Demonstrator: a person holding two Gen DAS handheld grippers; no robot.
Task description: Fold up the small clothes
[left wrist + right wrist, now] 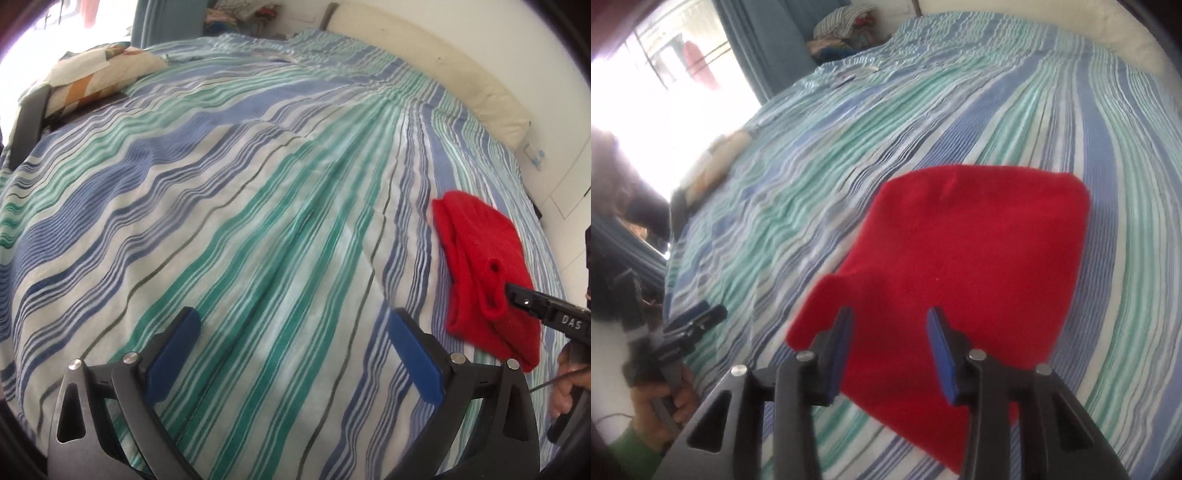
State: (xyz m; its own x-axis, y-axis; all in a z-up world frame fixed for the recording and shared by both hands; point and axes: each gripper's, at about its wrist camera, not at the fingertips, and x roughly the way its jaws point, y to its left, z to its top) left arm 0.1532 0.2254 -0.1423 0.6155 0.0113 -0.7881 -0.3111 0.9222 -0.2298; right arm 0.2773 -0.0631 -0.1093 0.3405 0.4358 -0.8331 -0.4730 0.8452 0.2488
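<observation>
My right gripper (890,332) nearer, fingers apart, nothing clamped; red garment (964,266) on striped bedspread (960,110) at 12 o'clock, long axis 7-to-1; left gripper (291,332) wide open, garment at its 2 o'clock

Striped bedspread (258,206) lies bare and passable, blocked only by red garment (484,266) and far pillow (99,74)

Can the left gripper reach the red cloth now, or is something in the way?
Probably yes. The left gripper is open over bare striped bedcover, and the red cloth lies to its right. Only the right gripper is at the cloth's near edge.
</observation>
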